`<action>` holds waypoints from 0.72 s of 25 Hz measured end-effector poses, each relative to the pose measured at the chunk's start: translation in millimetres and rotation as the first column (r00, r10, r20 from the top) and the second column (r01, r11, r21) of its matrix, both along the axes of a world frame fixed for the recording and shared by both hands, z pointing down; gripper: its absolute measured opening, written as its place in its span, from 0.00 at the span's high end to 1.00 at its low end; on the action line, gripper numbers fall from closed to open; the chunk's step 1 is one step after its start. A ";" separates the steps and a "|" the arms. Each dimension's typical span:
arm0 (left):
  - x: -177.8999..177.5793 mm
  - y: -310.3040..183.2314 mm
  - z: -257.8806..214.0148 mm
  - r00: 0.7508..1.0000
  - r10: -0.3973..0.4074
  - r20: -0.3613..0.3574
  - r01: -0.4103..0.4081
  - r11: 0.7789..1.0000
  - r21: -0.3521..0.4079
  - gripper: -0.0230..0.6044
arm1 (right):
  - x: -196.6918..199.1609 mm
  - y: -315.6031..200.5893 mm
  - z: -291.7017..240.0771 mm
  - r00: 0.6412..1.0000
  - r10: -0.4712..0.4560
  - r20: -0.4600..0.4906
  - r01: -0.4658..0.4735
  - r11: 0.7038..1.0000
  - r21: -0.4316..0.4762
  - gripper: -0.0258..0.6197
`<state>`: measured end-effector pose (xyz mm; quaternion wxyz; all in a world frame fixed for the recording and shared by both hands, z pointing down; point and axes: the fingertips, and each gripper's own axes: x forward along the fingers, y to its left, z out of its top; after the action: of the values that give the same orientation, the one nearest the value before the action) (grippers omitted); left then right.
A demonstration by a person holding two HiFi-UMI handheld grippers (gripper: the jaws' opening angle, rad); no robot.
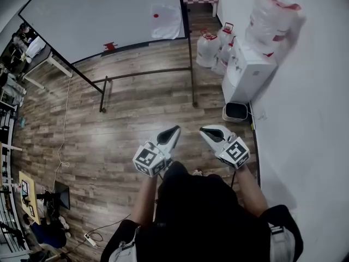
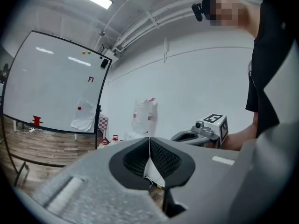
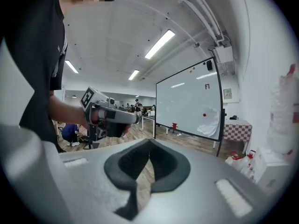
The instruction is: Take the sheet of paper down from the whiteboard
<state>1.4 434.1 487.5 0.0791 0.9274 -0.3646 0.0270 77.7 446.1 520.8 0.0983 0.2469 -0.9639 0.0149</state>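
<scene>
Nothing was done yet! The sheet of paper point(image 1: 166, 22) hung on the whiteboard point(image 1: 98, 15) under a red magnet point(image 1: 156, 16), well away. The left gripper point(image 1: 174, 130) and right gripper point(image 1: 203, 130) were clenched and empty, with approach and pull ahead.

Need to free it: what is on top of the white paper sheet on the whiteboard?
A small round red magnet sits upper left on the wrinkled white paper sheet, on the large whiteboard. What lies behind the sheet is covered.
</scene>
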 end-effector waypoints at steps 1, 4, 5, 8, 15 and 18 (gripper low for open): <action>-0.5 0.9 0.1 1.000 0.000 0.003 0.000 1.000 0.000 0.94 | 2.4 -1.2 0.5 1.000 0.009 0.009 -0.009 1.000 -0.010 0.96; -3.9 0.0 2.6 1.000 -0.005 0.008 0.005 1.000 -0.008 0.94 | 7.3 -7.2 4.1 0.999 0.029 0.015 -0.029 0.999 -0.028 0.96; -5.3 -1.2 3.6 1.000 -0.009 0.004 0.009 1.000 -0.018 0.94 | 7.9 -8.7 4.9 0.999 0.028 0.015 -0.028 0.999 -0.029 0.96; -8.2 -4.9 6.7 1.000 -0.018 -0.010 0.017 0.999 -0.044 0.94 | 3.2 -3.0 9.8 0.998 -0.055 0.007 0.055 0.998 -0.040 0.96; -19.4 -26.6 10.8 1.000 -0.017 -0.013 0.016 0.999 -0.034 0.94 | -11.9 -13.6 30.7 0.983 -0.098 -0.155 0.095 0.995 -0.024 0.96; -27.7 -40.6 11.6 1.000 -0.024 -0.019 0.024 0.999 -0.037 0.94 | -16.1 -30.8 27.1 0.989 -0.063 -0.135 0.063 0.998 -0.002 0.96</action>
<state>-26.4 393.5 499.1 0.1001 0.9216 -0.3743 0.0236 61.6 415.2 547.9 0.1635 0.2169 -0.9624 -0.0062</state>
